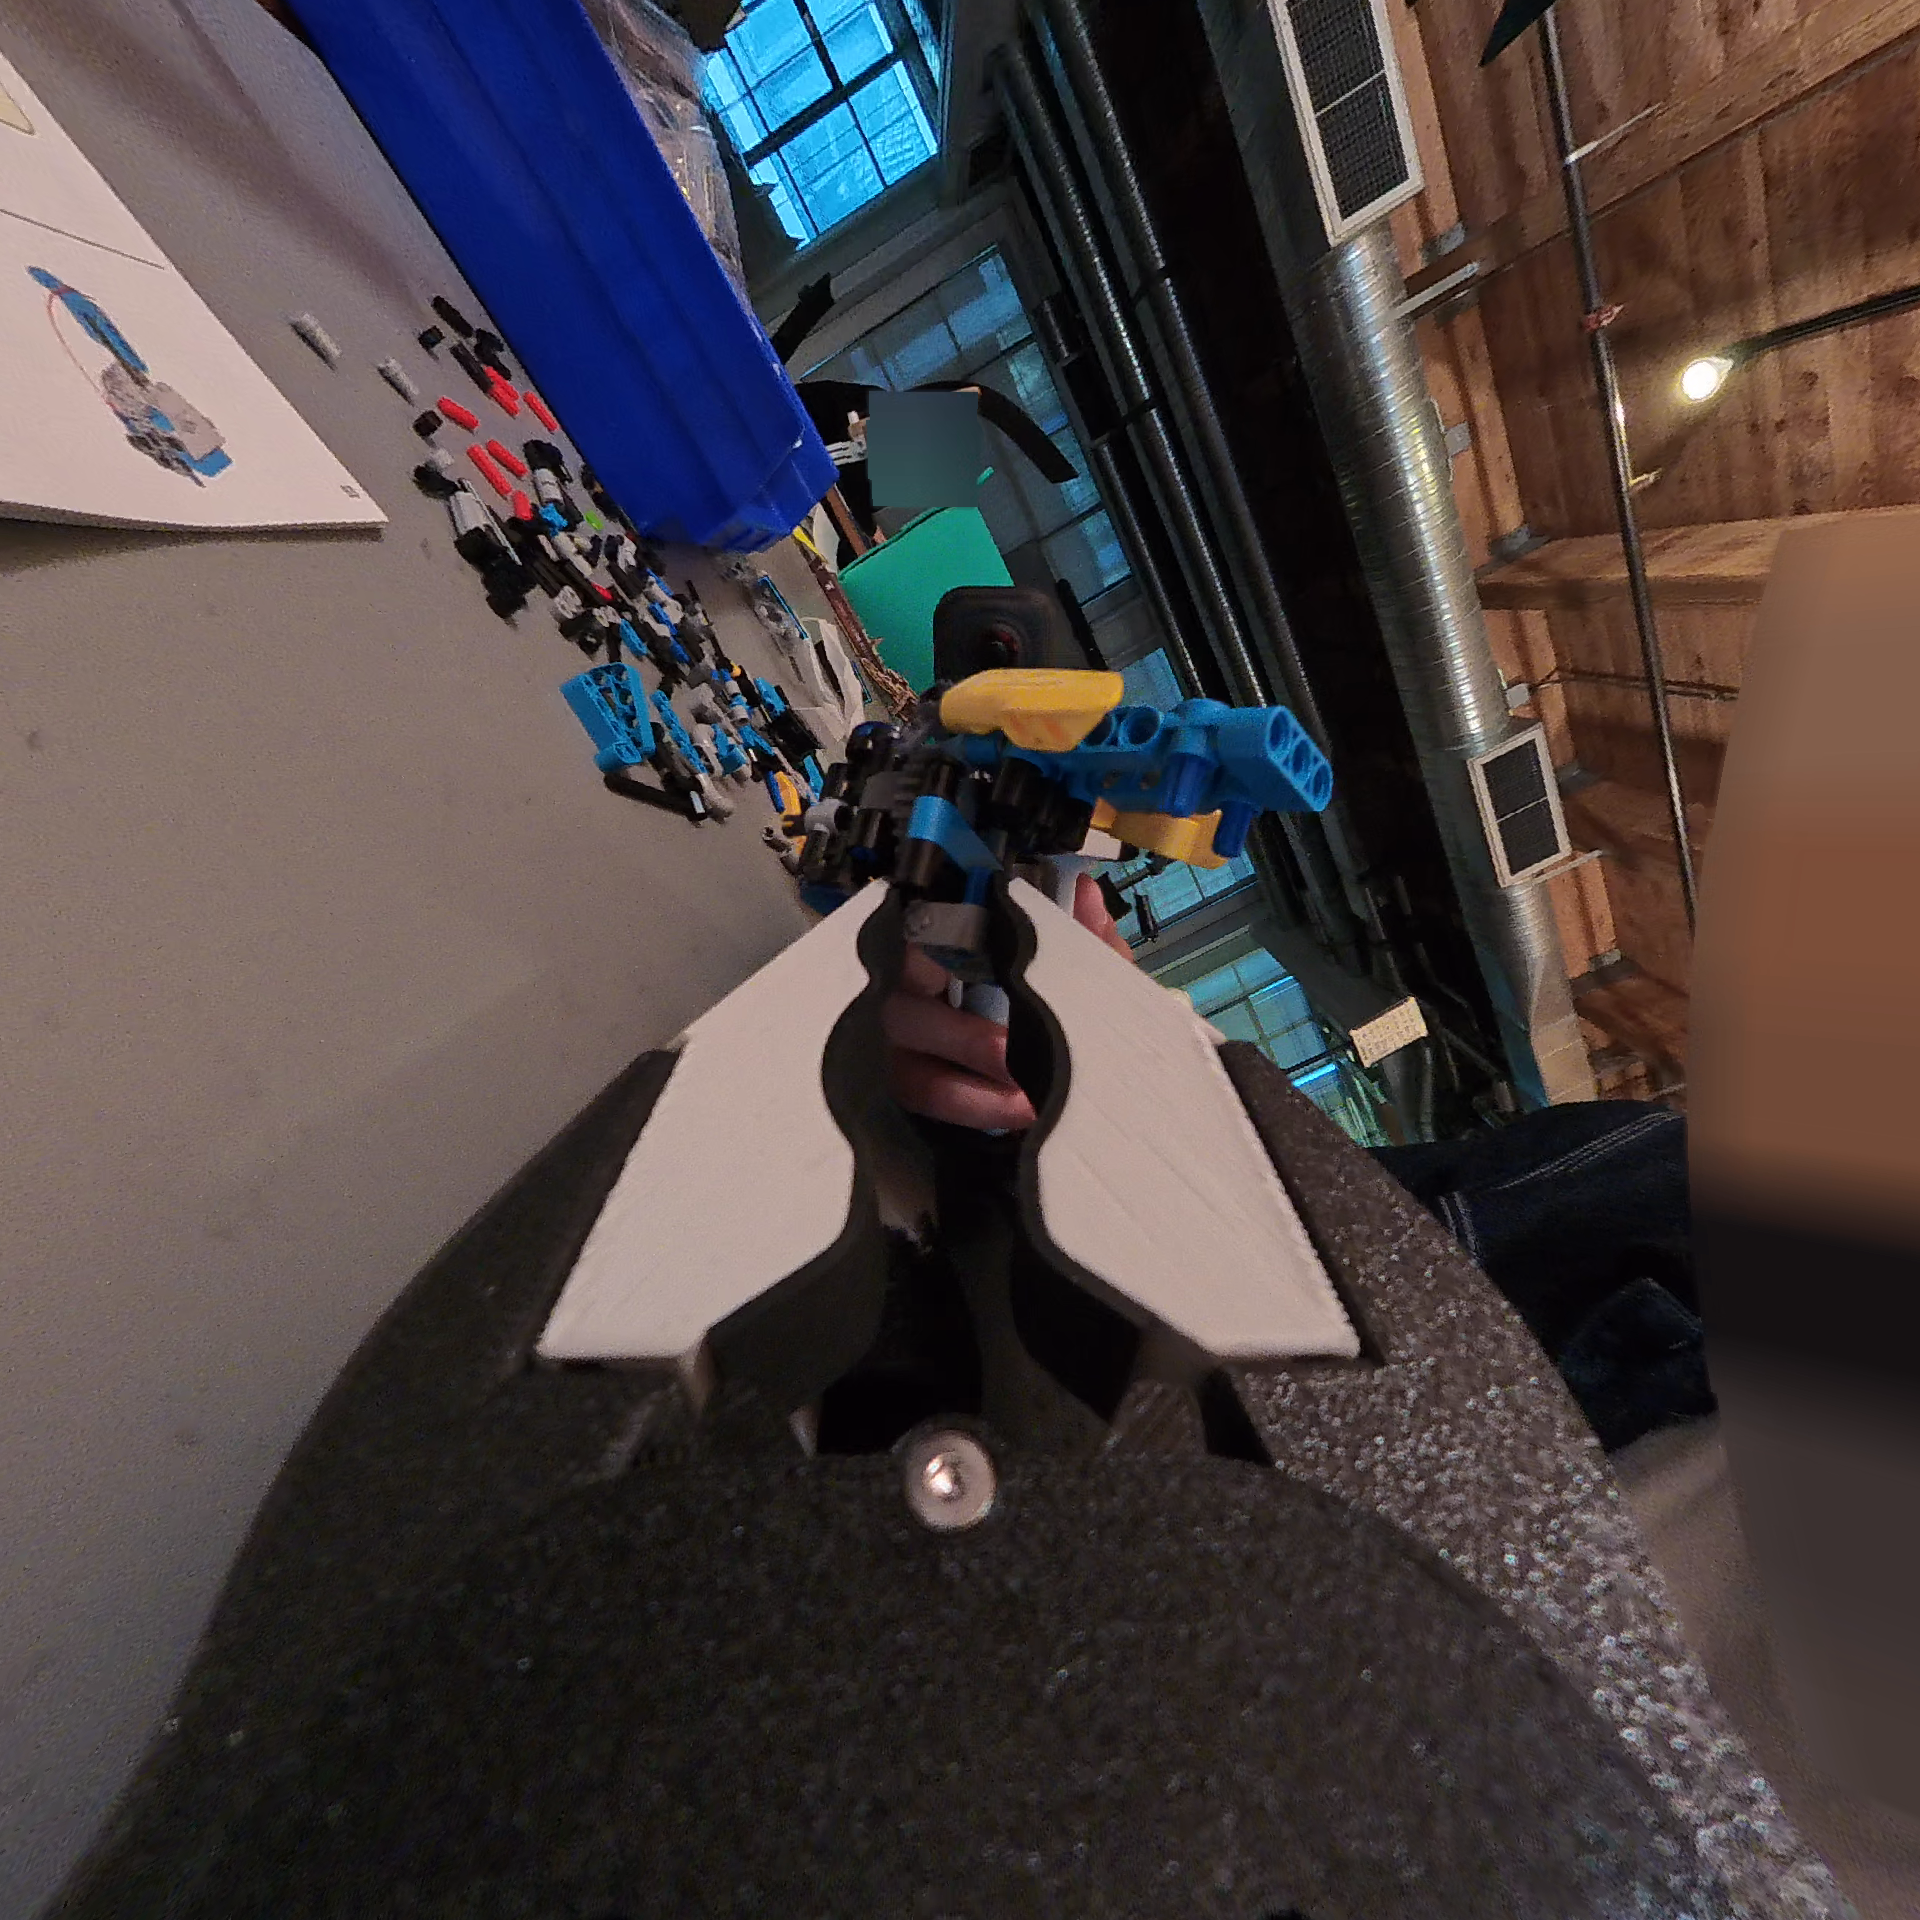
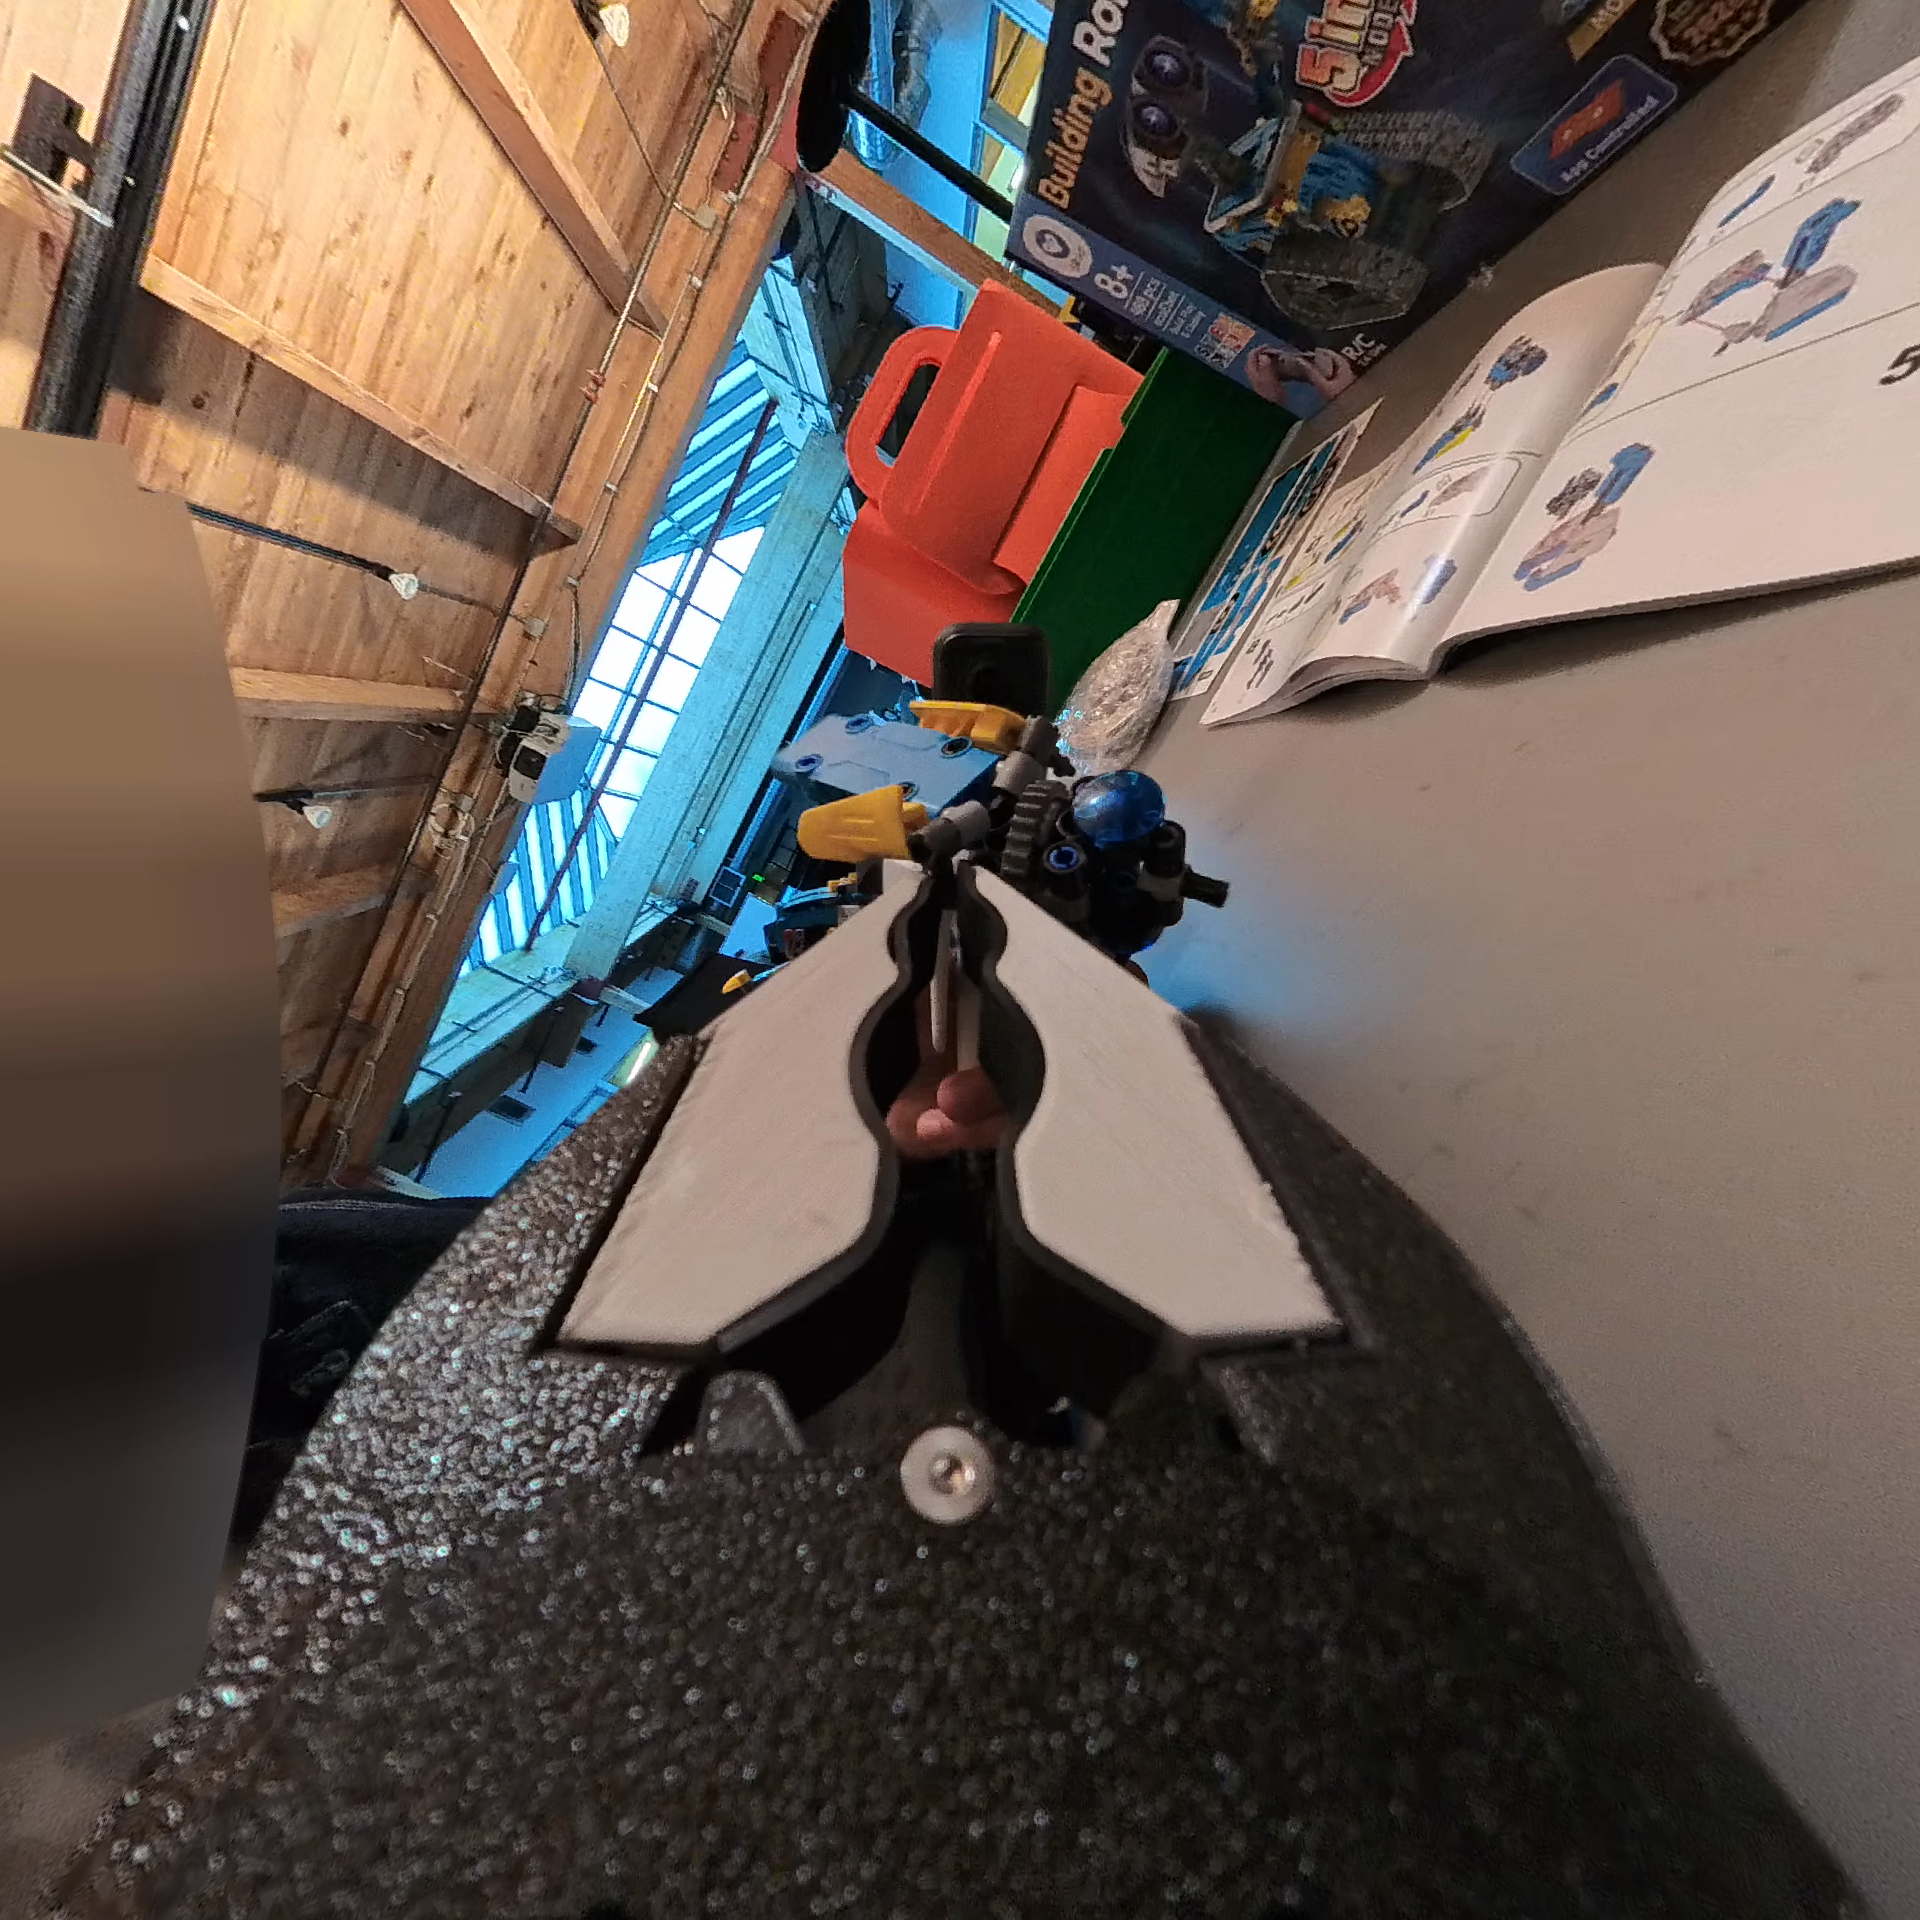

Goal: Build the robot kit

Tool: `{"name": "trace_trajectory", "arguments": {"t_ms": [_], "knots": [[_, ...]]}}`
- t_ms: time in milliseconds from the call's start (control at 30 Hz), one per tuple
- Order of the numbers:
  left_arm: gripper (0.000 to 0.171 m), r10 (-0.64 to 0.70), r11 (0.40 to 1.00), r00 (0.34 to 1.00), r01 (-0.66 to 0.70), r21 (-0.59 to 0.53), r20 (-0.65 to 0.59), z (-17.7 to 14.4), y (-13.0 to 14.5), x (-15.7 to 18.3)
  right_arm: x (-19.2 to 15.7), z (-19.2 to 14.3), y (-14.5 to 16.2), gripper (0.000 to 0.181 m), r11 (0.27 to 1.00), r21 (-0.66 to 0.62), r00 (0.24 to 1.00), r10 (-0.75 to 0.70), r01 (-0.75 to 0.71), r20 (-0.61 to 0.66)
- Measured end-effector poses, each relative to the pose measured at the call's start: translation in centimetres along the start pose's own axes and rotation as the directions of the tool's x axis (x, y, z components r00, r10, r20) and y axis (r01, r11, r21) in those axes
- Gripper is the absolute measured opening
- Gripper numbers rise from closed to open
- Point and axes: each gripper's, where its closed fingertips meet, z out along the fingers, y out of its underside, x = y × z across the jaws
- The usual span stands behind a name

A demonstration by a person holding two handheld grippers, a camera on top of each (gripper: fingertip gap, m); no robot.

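Observation:
A small building-block model [image 1: 1049, 774] of blue, black and yellow parts is held in the air beside the grey table [image 1: 312, 935]. My left gripper [image 1: 943, 896] is shut on the model's lower black and blue end. In the right wrist view the model [image 2: 1081, 842] shows a blue dome, a black gear and yellow pieces. My right gripper [image 2: 940, 885] is shut on a thin grey part of it from the opposite side. Each view shows the other gripper's black camera behind the model, in the left view [image 1: 992, 634] and in the right view [image 2: 987, 665]. A hand [image 1: 956, 1039] shows through the gap between the fingers.
Several loose small parts [image 1: 582, 582] lie on the table by a blue bin [image 1: 582, 260] and an open instruction booklet [image 1: 156, 416]. The right view shows the booklet [image 2: 1558, 468], a printed box [image 2: 1299, 156], an orange plastic object [image 2: 977, 468], a green plate [image 2: 1153, 509] and a plastic bag [image 2: 1122, 675]. Left and right tips are no more than a few centimetres apart.

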Motion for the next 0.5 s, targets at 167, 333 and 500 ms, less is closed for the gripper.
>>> {"name": "trace_trajectory", "arguments": {"t_ms": [167,333,500], "knots": [[0.014,-0.015,1.0,1.0,0.015,-0.006,-0.005,-0.2,-0.1,0.0,0.3,-0.2,-0.1,0.008,0.982,-0.046,0.977,-0.188,0.184,-0.105],[0.015,0.044,0.999,0.997,-0.043,-0.02,0.069,-0.6,-0.1,-0.6,0.7,-1.0,-0.7,0.012,0.919,-0.096,0.892,-0.395,0.383,-0.22],[0.015,0.084,0.996,0.992,-0.08,-0.046,0.092,-0.5,0.2,-0.6,1.9,-0.5,0.8,0.004,0.849,-0.239,0.806,-0.525,0.472,-0.272]]}}
